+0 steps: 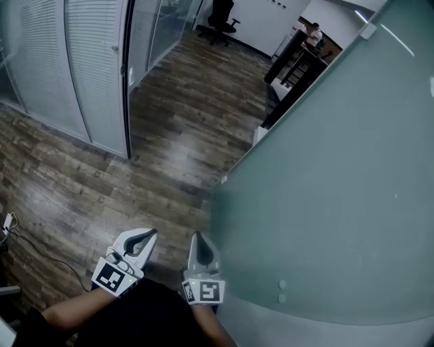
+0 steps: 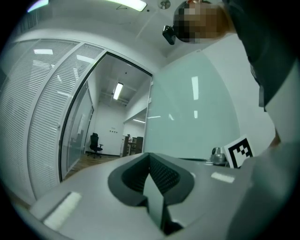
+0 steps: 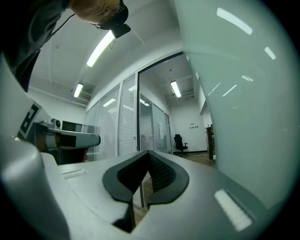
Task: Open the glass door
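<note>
The frosted glass door (image 1: 332, 196) fills the right of the head view, swung at an angle, with the corridor floor showing past its left edge. Two small round fittings (image 1: 281, 291) sit low on the pane. My left gripper (image 1: 150, 234) and right gripper (image 1: 196, 237) are side by side at the bottom, both shut with nothing between the jaws, just left of the door's near edge. In the left gripper view the jaws (image 2: 150, 158) point level at the doorway, the glass door (image 2: 197, 117) to their right. The right gripper (image 3: 149, 154) also shows the glass door (image 3: 243, 93) close on its right.
A glass partition with white blinds (image 1: 74, 68) and a dark frame post (image 1: 126, 74) stand on the left. Wood floor (image 1: 183, 129) runs ahead to an office chair (image 1: 220, 17). A dark desk (image 1: 295, 64) and a person (image 1: 314, 34) are far right. A cable (image 1: 20, 234) lies at left.
</note>
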Motion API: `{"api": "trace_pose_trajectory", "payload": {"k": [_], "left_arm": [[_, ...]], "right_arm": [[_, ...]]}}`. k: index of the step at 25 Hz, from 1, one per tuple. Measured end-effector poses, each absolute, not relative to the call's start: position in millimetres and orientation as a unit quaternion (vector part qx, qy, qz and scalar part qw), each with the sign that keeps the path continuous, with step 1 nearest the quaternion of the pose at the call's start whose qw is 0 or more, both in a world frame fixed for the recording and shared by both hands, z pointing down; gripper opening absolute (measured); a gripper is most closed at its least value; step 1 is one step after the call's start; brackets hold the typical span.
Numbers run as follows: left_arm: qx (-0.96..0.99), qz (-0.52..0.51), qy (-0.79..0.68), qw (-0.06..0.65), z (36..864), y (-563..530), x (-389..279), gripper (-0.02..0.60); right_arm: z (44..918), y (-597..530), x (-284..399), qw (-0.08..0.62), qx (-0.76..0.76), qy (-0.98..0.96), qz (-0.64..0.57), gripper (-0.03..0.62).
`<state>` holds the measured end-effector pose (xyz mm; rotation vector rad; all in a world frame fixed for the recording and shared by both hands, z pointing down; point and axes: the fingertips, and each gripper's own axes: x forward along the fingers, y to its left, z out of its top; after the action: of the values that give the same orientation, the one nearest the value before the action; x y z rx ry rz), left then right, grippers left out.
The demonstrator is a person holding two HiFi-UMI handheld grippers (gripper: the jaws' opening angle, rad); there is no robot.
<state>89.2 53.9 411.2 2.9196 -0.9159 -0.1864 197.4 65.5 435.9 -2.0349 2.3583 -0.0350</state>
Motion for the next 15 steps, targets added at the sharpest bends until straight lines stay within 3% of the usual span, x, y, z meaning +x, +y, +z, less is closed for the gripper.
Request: {"api": "trace_pose_trajectory", "payload": {"k": [6,15], "left_arm": [[0.941,-0.078,-0.325,0.046,413.9,29.6,73.1,0.0],[0.949,-0.075,-0.3,0.054,422.2,28.2,100.6,0.0]], "right_arm": [[428.4,39.9,175.8,0.01,-0.628,0.779,0.001,0.0],[437.1,44.0,202.2,-0.004,-0.651,0.759,-0.002,0.0]]}}
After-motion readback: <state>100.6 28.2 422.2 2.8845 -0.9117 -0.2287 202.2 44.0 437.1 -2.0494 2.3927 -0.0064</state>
